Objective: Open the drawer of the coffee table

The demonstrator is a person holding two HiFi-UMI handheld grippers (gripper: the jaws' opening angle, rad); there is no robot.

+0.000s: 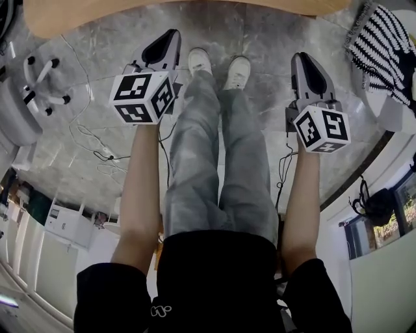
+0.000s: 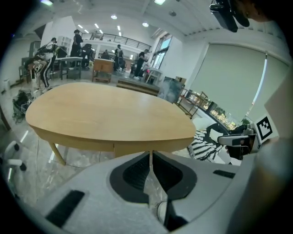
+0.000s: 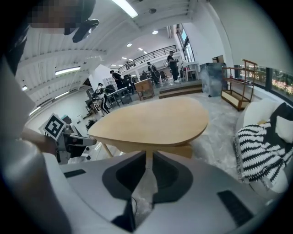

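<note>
The coffee table (image 2: 105,114) is a light wood oval top on slim legs, and it lies a little ahead of me. In the head view only its near rim (image 1: 162,16) shows at the top edge. A seam in the table's apron marks what looks like the drawer front (image 2: 132,149); I see no handle. My left gripper (image 2: 150,154) is shut and empty, pointing at the apron from a distance. The right gripper (image 3: 148,155) is also shut, with nothing between its fingers. Both grippers, the left (image 1: 170,34) and the right (image 1: 301,58), hang beside the person's legs, short of the table.
The person's white shoes (image 1: 218,65) stand on the marble floor in front of the table. A white chair base (image 1: 39,81) and loose cables (image 1: 97,149) lie to the left. A black-and-white striped cushion (image 1: 383,39) sits on a pale seat at the right.
</note>
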